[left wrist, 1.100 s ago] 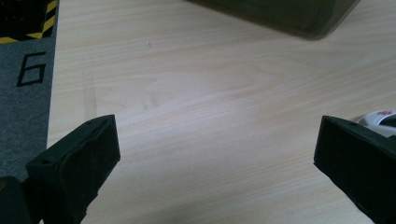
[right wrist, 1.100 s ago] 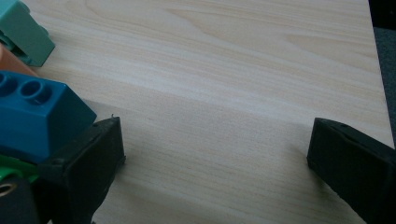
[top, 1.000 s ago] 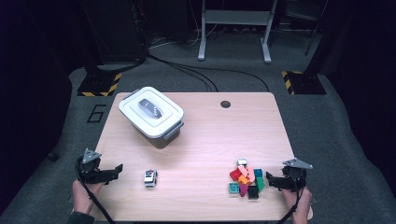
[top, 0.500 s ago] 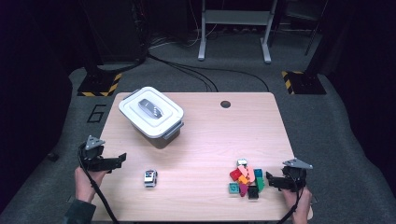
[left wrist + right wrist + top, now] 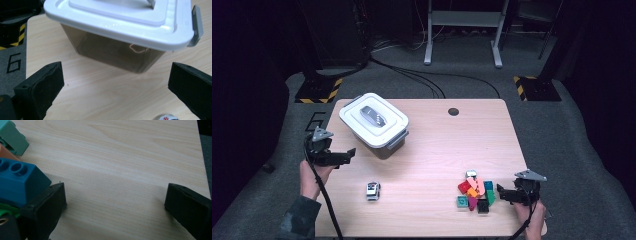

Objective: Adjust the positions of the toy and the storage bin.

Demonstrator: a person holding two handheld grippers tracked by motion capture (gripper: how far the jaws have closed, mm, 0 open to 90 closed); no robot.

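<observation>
A dark see-through box with a white clip-on lid point(image 5: 373, 124) stands at the table's far left. My left gripper point(image 5: 348, 153) hovers just left of it, open, its jaws pointing at the box. In the left gripper view the box's side wall point(image 5: 117, 51) faces the wide-apart jaws of that gripper point(image 5: 116, 75), with nothing between them. A heap of coloured bricks point(image 5: 474, 192) lies near the front right. My right gripper point(image 5: 500, 193) rests open beside the heap. In the right gripper view a blue brick point(image 5: 20, 182) touches the left jaw, and this gripper point(image 5: 115, 195) holds nothing.
A small white toy car point(image 5: 372, 190) sits near the front, left of centre, and its roof point(image 5: 166, 117) peeks in at the bottom of the left gripper view. A teal brick point(image 5: 12, 138) lies farther off. The table point(image 5: 447, 145) has a round cable hole point(image 5: 453, 111) at its back.
My left gripper has moved away from the person and rightward, closer to the lidded box. The right gripper and the bricks have stayed put.
</observation>
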